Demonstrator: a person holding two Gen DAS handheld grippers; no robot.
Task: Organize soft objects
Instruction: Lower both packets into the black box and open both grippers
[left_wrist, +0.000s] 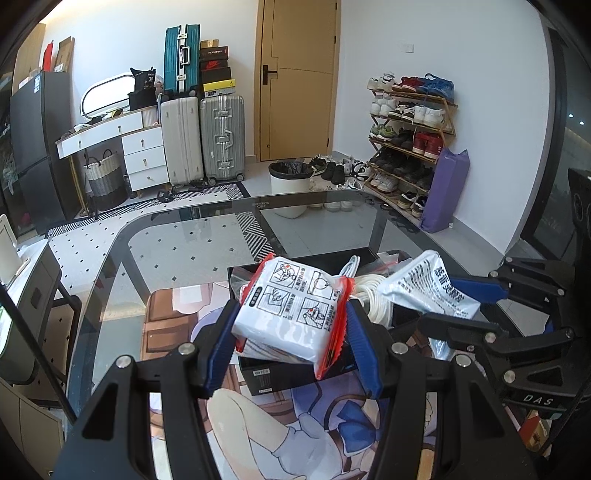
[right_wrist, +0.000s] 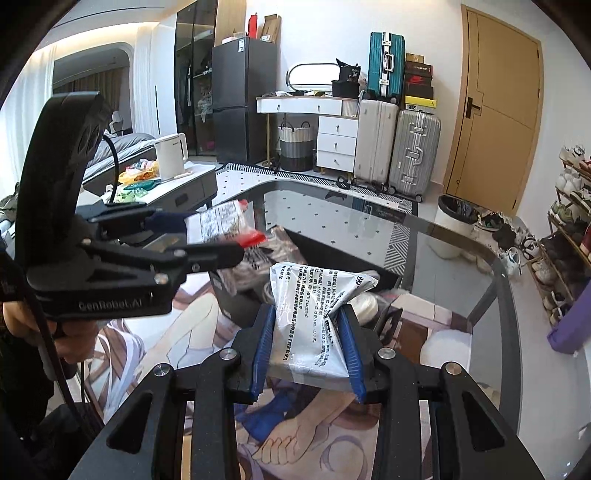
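The left tool (left_wrist: 291, 332) is clamped on a white packet with red crimped edges (left_wrist: 291, 314), its blue pads pressing both sides so the packet bulges between them. The right tool (right_wrist: 308, 350) is clamped on a silver-white sachet printed with black text (right_wrist: 314, 325), which creases where the pads pinch it. Both packets hang in the air just above a black open box (left_wrist: 295, 373) on the near part of the glass desk (left_wrist: 184, 236); the box sits on a printed anime mat (left_wrist: 280, 435). Inside the box lie a coil of white cable (left_wrist: 369, 295) and other bagged items, not clear enough to name.

The step in hand looks like carrying soft packets at the box, whether into it or out of it cannot be told. The next move calls for lowering each packet to a free spot before loosening the pads, keeping the two tools from colliding, since they are close together.
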